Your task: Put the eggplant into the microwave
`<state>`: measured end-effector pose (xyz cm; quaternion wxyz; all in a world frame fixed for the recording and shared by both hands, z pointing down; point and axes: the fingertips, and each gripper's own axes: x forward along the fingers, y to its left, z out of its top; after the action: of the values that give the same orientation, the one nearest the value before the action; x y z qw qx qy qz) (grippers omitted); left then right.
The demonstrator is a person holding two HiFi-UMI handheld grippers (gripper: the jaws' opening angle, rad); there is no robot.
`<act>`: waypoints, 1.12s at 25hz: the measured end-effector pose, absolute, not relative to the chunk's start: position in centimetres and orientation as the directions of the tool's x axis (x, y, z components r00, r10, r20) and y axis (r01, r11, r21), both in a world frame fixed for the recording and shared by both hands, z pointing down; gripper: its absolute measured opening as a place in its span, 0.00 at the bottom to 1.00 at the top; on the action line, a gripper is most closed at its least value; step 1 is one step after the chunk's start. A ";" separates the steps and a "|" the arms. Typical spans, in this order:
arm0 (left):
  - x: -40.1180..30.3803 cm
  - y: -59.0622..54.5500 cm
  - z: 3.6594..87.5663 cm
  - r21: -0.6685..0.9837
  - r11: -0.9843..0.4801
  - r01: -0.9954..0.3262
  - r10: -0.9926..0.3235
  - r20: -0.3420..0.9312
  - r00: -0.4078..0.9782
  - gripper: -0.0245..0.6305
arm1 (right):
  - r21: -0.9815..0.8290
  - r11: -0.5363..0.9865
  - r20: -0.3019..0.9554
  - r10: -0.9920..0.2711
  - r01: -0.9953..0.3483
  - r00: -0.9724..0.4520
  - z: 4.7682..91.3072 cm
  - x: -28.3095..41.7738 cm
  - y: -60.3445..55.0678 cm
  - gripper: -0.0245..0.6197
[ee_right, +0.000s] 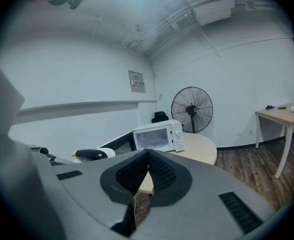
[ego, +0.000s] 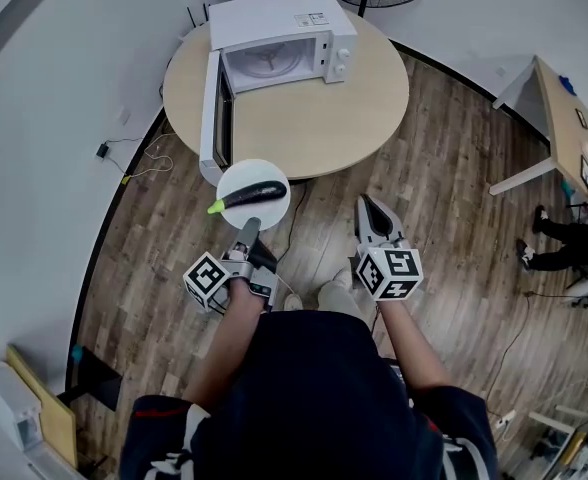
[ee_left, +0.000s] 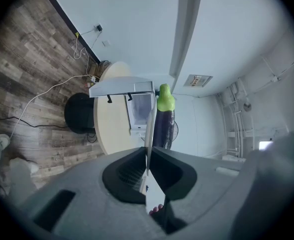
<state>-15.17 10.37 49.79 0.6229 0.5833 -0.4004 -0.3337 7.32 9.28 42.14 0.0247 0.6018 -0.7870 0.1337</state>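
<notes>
Left gripper [ego: 249, 226]: jaws pinch the near rim of a white plate [ego: 275, 205], which is held out level over the wood floor, just short of the round table [ego: 324, 118]. The eggplant [ego: 252, 195] lies on the plate, green stem end toward the person's left. In the left gripper view the plate shows edge-on between the jaws. Right gripper [ego: 371, 208]: jaws pressed together, nothing between them, held beside the left and apart from the plate. The microwave [ego: 284, 33] stands on the far side of the table, door [ego: 217, 113] swung fully open, cavity facing the person.
</notes>
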 end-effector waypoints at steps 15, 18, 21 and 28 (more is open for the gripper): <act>-11.9 2.3 50.3 0.993 0.110 -0.037 -0.928 0.116 0.355 0.08 | -0.182 0.360 0.211 -0.895 -0.915 -0.394 42.3 9.8 -2.0 0.06; -10.7 0.5 50.1 0.993 0.112 -0.022 -0.938 0.113 0.328 0.08 | -0.180 0.389 0.220 -0.879 -0.903 -0.423 42.3 10.6 -4.5 0.06; -9.6 -1.2 49.7 0.995 0.101 -0.012 -0.948 0.100 0.302 0.08 | -0.168 0.425 0.231 -0.860 -0.890 -0.454 42.3 11.3 -6.7 0.06; -7.5 -4.8 49.5 0.993 0.116 0.010 -0.963 0.110 0.246 0.08 | -0.176 0.488 0.239 -0.821 -0.855 -0.518 42.4 12.6 -11.9 0.06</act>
<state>-7.45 -4.82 49.46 0.5915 0.5226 -0.4560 -0.4112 12.60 -11.87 42.43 0.0615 0.4869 -0.8604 0.1371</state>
